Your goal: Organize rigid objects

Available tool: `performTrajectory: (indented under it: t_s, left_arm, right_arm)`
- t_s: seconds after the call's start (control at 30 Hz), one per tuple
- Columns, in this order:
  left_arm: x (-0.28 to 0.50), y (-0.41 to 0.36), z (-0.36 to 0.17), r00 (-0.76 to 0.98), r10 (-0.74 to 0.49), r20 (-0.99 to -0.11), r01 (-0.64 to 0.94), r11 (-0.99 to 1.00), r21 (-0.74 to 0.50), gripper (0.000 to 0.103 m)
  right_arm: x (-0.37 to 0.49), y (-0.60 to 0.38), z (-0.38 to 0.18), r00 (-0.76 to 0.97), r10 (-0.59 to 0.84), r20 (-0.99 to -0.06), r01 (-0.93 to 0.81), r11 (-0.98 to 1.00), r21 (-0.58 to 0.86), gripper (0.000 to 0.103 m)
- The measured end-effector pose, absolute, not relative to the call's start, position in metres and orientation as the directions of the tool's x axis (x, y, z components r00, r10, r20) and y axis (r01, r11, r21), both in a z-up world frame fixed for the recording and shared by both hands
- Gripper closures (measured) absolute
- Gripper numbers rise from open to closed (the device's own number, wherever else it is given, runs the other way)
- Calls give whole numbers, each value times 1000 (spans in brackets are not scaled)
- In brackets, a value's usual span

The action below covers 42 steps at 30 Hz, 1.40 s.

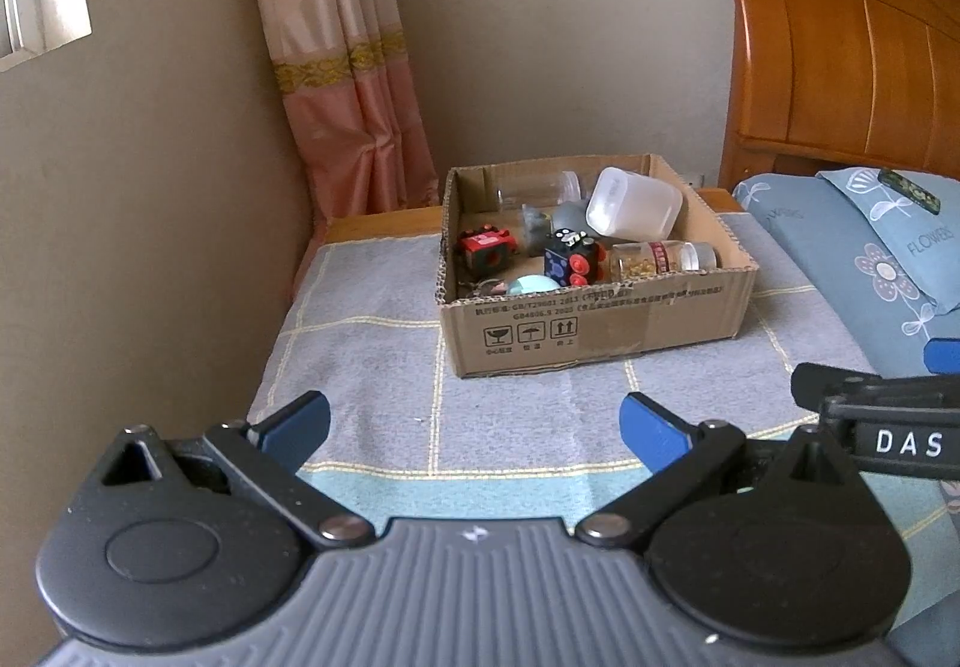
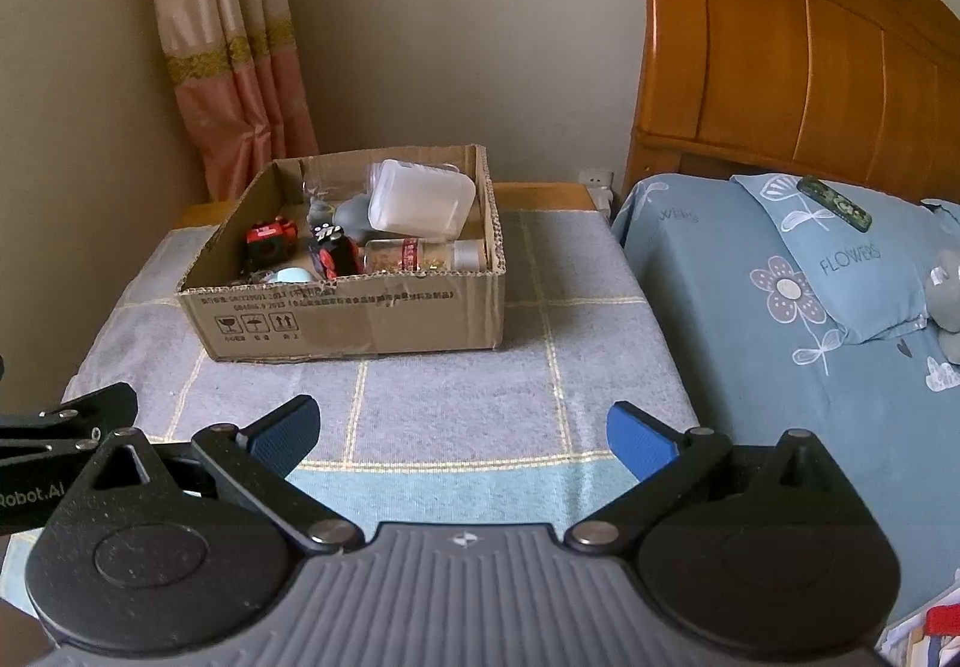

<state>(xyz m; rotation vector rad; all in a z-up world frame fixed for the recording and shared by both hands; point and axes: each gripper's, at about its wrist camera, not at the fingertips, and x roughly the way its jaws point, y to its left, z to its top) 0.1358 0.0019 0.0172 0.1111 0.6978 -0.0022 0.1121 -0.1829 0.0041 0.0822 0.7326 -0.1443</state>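
An open cardboard box (image 1: 600, 331) (image 2: 360, 319) stands on a grey checked cloth (image 1: 372, 367) (image 2: 456, 397). Inside lie a white plastic container (image 1: 633, 205) (image 2: 420, 199), a glass jar with a red label (image 1: 663, 259) (image 2: 420, 254), a red and black toy (image 1: 486, 247) (image 2: 270, 238), a dark cube toy (image 1: 573, 256) (image 2: 335, 250), a pale blue round thing (image 1: 534, 286) (image 2: 293, 275) and a clear jar (image 1: 537, 190). My left gripper (image 1: 474, 430) and right gripper (image 2: 462, 436) are both open and empty, side by side in front of the box.
A bed with blue floral bedding (image 2: 780, 307) and a wooden headboard (image 2: 780, 66) lies to the right. A dark patterned case (image 2: 834, 203) rests on the pillow. A pink curtain (image 1: 354, 66) hangs behind the table, with a wall on the left.
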Motion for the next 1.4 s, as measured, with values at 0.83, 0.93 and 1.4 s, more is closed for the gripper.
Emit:
performTrajectory:
  t_s: [0.83,0.93,1.4]
  left_arm:
    - [133,-2,21,773,33,-633,46,993,107,1]
    - [132,-1,21,773,32,-634,46,993,107,1]
    - [132,-2,20,773,25,-634,53,993,104,1]
  right_arm:
    - [111,-186,5,739,-98,-667,164,986,36,0]
    - [110,-185,5,739,-98,-666,162,986,36,0]
    - [110,-185,5,740,-98,-666,161,986,34,0]
